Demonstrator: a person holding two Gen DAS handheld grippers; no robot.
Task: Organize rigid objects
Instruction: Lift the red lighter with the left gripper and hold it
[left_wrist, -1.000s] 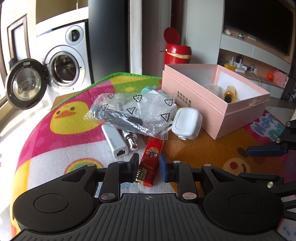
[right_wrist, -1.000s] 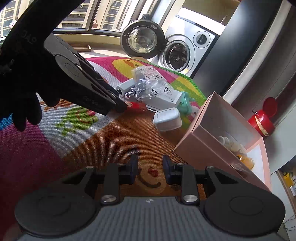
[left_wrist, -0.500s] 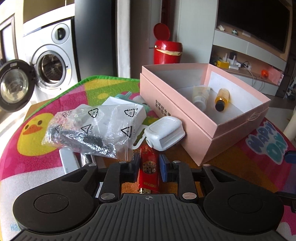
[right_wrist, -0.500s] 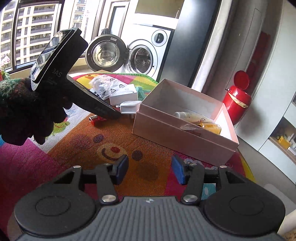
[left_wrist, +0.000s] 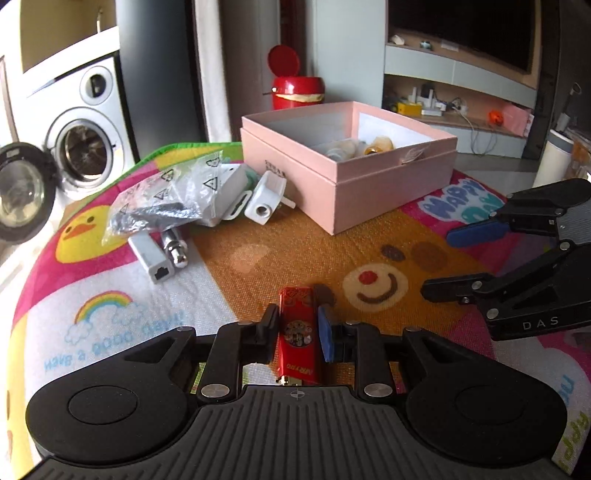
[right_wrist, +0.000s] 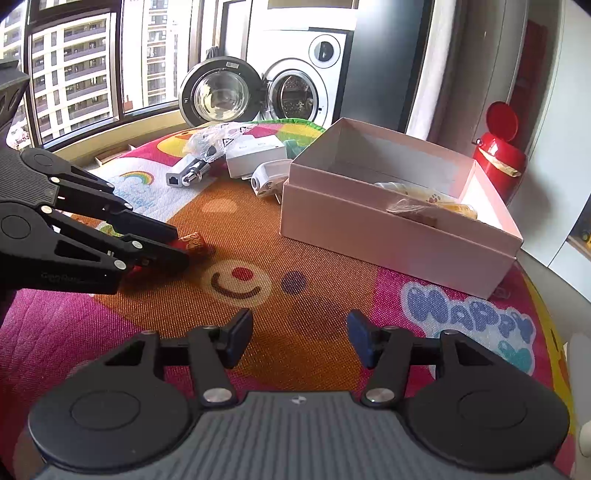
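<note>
Red lighter (left_wrist: 298, 334) sits clamped between my left gripper (left_wrist: 298, 332) fingers, low over the colourful play mat (left_wrist: 258, 258). My right gripper (right_wrist: 297, 341) hangs spread wide, gripping nothing. Farther off, the pink box (left_wrist: 369, 188) stands open, with a white adapter (left_wrist: 264, 201) and bagged cable (left_wrist: 166, 199) to its left.

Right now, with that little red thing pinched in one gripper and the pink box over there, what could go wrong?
1. The left gripper holds the red lighter by its narrow sides only; it might twist or slip out on the way to the pink box.
2. The right gripper hangs open close by; the two could bump.
3. The box already holds small bottles, and the lighter could land on them.
</note>
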